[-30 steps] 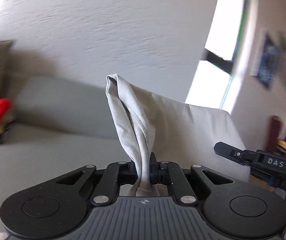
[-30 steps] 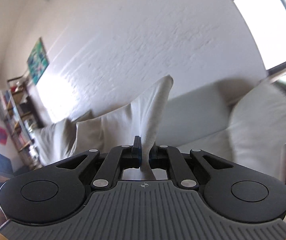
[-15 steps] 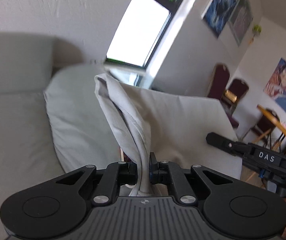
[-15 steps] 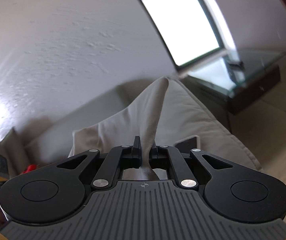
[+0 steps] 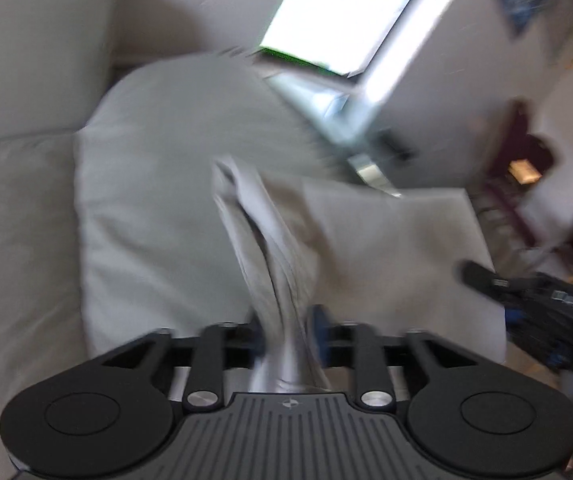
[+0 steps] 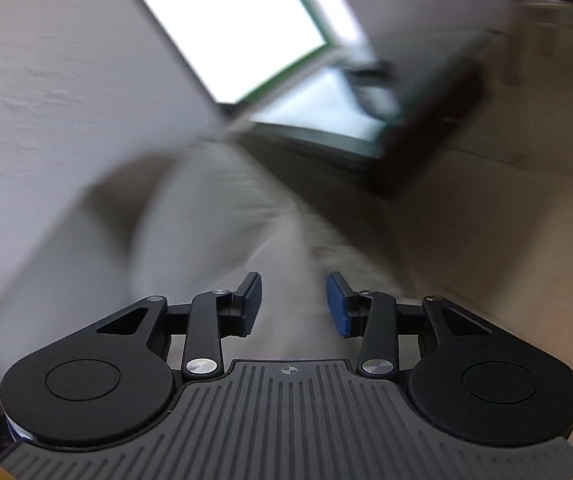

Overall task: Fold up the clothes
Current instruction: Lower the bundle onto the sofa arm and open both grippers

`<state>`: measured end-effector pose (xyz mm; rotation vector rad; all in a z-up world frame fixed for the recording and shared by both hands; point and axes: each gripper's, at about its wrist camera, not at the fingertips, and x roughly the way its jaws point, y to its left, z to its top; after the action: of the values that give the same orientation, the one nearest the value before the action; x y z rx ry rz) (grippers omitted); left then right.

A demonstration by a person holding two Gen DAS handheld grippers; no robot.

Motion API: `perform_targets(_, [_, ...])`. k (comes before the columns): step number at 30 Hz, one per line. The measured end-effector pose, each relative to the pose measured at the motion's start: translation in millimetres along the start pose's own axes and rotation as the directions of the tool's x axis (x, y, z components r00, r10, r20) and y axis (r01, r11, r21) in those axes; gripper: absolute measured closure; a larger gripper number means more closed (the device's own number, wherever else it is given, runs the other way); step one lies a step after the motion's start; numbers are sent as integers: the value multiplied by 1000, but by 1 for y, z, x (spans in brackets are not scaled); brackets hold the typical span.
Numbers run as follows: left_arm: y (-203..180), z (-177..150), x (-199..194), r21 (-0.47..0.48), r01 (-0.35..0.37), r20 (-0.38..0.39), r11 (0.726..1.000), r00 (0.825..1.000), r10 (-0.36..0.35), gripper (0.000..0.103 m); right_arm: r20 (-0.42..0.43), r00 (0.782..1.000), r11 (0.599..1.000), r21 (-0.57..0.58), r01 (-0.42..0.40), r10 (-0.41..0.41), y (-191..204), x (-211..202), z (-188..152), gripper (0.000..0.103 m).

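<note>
From the left wrist view, a bunched edge of the cloth (image 5: pixel 270 264) stands up between the fingers of the left tool (image 5: pixel 286 334), and the rest of the cloth spreads away to the right. Behind and to the left of it lies the sofa (image 5: pixel 26 220), its arm cushion (image 5: pixel 158 152) directly behind the cloth. The window (image 5: pixel 346 12) is beyond the cushion, and the right tool (image 5: pixel 542 300) sits at the cloth's right edge. From the right wrist view, the right tool (image 6: pixel 293 306) has its fingers apart, with blurred cloth (image 6: pixel 222 216) ahead and to the left of them. A low table (image 6: pixel 366 120) stands beyond on the floor (image 6: pixel 506 220), under the window (image 6: pixel 226 20).
</note>
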<state>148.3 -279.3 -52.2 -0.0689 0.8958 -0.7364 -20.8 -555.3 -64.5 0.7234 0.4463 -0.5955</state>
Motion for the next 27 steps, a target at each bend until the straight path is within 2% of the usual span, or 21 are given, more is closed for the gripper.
perform_targets(3, [10, 13, 26, -21, -51, -26, 998, 998, 51, 70, 46, 998, 995, -85, 54, -50, -7, -14, -11, 60])
perform_targets(5, [11, 9, 21, -10, -51, -26, 999, 998, 51, 73, 58, 997, 983, -176, 51, -41, -7, -29, -20, 63])
perform_targets(6, [11, 5, 15, 0, -45, -23, 999, 999, 45, 78, 45, 999, 976, -215, 29, -19, -6, -37, -24, 68])
perform_targets(8, [6, -3, 4, 35, -20, -24, 999, 999, 21, 91, -25, 999, 961, -274, -27, 21, 0, -45, -33, 88])
perform_targets(11, [-29, -21, -1, 169, 73, -75, 983, 995, -61, 90, -97, 994, 945, -318, -71, 43, 6, -54, -48, 89])
perform_targets(13, [-60, -42, 7, 300, 72, -139, 951, 990, -31, 86, -147, 989, 940, -333, -77, 29, 8, -54, -57, 89])
perform_targets(14, [-68, -48, 8, 328, 61, -154, 943, 988, -10, 82, -173, 985, 942, -329, -66, 8, 4, -56, -66, 89])
perform_targets(19, [-73, -60, -5, 305, -25, -175, 952, 981, 82, 81, -257, 962, 959, -283, 18, -94, -17, -80, -90, 93])
perform_targets(20, [-74, -63, -7, 300, -42, -180, 953, 979, 100, 81, -268, 956, 955, -294, 40, -122, -18, -83, -93, 85])
perform_targets(21, [-75, -65, -9, 296, -60, -184, 953, 976, 118, 81, -278, 949, 950, -306, 62, -151, -18, -86, -96, 83])
perform_targets(22, [-76, -67, -12, 291, -77, -189, 954, 972, 137, 81, -267, 949, 945, -318, 77, -167, -17, -91, -95, 82])
perform_targets(24, [-78, -72, -17, 283, -112, -199, 953, 965, 172, 78, -237, 960, 947, -314, 69, -149, -14, -116, -88, 81])
perform_targets(25, [-79, -74, -19, 278, -130, -203, 952, 960, 190, 74, -222, 967, 950, -306, 54, -127, -8, -127, -82, 73])
perform_targets(26, [-81, -77, -22, 274, -147, -208, 950, 956, 208, 62, -208, 973, 954, -299, 40, -105, -3, -139, -76, 58])
perform_targets(27, [-83, -78, -28, 273, -159, -206, 949, 954, 219, 52, -193, 978, 956, -291, 24, -84, 3, -150, -69, 52])
